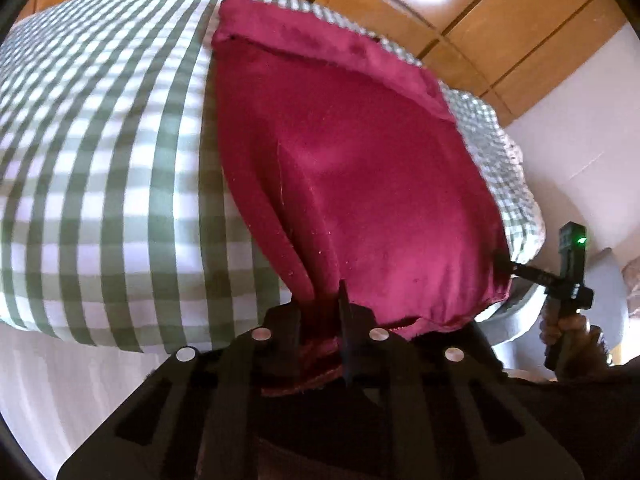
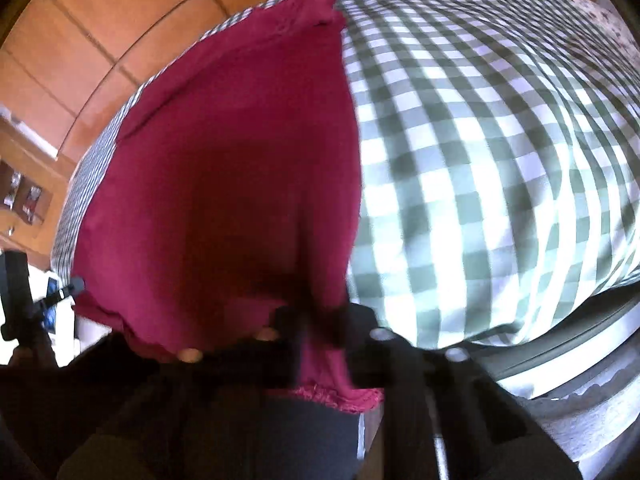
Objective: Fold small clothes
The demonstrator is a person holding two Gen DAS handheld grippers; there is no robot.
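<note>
A dark red garment (image 1: 360,184) lies spread on a green-and-white checked bedcover (image 1: 104,168), its far hem folded over. My left gripper (image 1: 320,312) is shut on the garment's near left corner, with cloth bunched between the fingers. In the left wrist view the right gripper (image 1: 504,264) shows at the garment's near right corner, held by a hand. In the right wrist view the same red garment (image 2: 224,184) fills the left half, and my right gripper (image 2: 316,320) is shut on its near edge; the frilled hem hangs below the fingers. The left gripper (image 2: 76,284) shows at the far left.
The checked bedcover (image 2: 500,168) spreads wide to the right in the right wrist view. An orange tiled floor (image 2: 104,24) lies beyond the bed, also in the left wrist view (image 1: 500,24). A wooden shelf unit (image 2: 28,184) stands at left. The bed's edge runs just below both grippers.
</note>
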